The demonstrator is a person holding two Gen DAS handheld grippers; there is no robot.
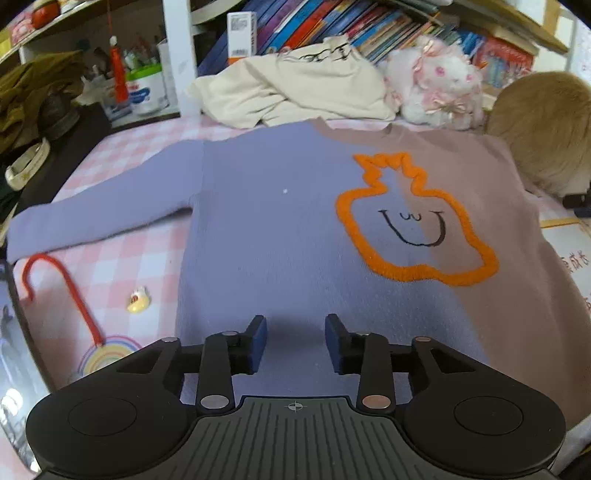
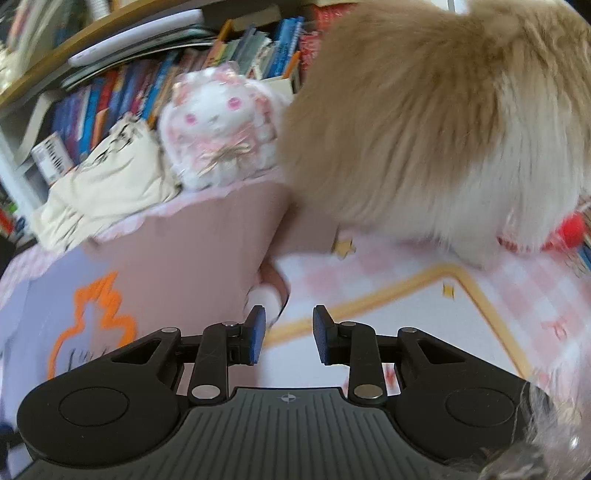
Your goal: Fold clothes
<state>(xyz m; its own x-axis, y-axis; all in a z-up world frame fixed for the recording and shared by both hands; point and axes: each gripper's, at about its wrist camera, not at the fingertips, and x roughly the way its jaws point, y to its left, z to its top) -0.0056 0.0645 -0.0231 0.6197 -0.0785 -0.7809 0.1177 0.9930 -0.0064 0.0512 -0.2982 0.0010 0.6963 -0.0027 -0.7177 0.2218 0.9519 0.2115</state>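
A sweater [image 1: 280,236], lilac on the left and dusty pink on the right, lies flat on the pink checked cloth with an orange outlined face [image 1: 413,229] on its chest. Its left sleeve [image 1: 103,218] stretches out to the left. My left gripper [image 1: 295,345] is open and empty, hovering over the lower hem. In the right wrist view the sweater's pink side [image 2: 192,251] lies to the left. My right gripper [image 2: 289,339] is open and empty beside the sweater's right edge, over the cloth. The right sleeve is partly hidden under a furry animal [image 2: 436,122].
The tan furry animal [image 1: 543,133] sits at the sweater's right shoulder. A cream garment [image 1: 295,88] and a white-pink plush toy [image 1: 436,85] lie behind the collar, before a bookshelf [image 1: 332,22]. A red cord with a rainbow tag [image 1: 74,295] and a small yellow toy [image 1: 138,300] lie left.
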